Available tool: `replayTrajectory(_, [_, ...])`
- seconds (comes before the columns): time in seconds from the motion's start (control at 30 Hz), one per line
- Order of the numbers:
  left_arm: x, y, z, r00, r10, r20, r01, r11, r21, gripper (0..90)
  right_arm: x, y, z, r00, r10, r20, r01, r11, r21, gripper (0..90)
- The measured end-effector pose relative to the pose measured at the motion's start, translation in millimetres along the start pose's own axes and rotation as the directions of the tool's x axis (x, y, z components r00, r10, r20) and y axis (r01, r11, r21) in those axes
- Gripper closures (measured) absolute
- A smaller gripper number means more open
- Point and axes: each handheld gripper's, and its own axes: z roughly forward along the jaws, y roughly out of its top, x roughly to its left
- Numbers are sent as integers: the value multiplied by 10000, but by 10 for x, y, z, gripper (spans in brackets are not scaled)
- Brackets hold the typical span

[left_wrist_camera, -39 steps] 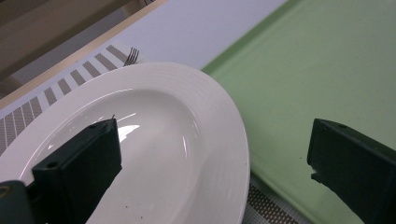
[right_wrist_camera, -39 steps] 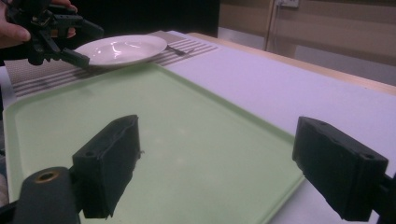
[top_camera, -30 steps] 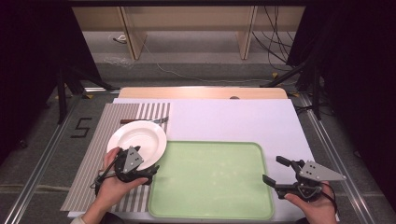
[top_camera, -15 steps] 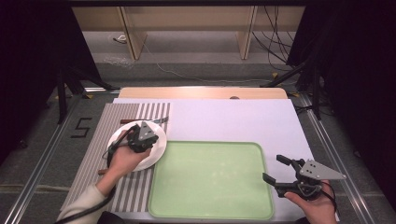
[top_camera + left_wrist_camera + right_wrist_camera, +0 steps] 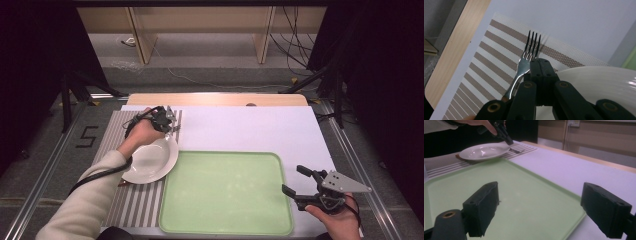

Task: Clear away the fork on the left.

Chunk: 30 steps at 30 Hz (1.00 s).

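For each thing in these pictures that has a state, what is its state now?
Left tool: jaws shut together, beside the fork, nothing seen between them.
Right tool: open, empty, at the tray's right edge.
Fork: lies flat on the striped mat.
Plate: upright, empty, on the mat.
Tray: empty, flat on the table.

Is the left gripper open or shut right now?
Shut. In the left gripper view the left gripper's black pads meet with nothing between them; the fork lies beside them on the striped mat.
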Motion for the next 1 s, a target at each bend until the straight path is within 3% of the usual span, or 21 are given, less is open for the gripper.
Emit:
replayTrajectory(0.3, [150,60,171,9984,299,470,-334,9966,758,897,-1,6,-8,10000,14,63,-13,9999,-117,163])
replayTrajectory(0.37, [170,55,222,9980,114,622,-167,9962,855,897,-2,4,-7,10000,33,64,-32,9999,-102,163])
replayTrajectory(0.43, [189,58,266,9965,159,821,-242,9946,1010,897,0,6,-7,10000,7,64,-6,10000,-89,163])
replayTrajectory(0.6, [235,85,355,9954,298,910,-422,9896,1372,897,-2,4,-7,10000,34,49,-33,9999,-102,163])
replayTrajectory(1.0, [192,145,435,9895,622,1306,-832,9832,1622,897,-4,1,-2,10000,31,47,-31,10000,-55,163])
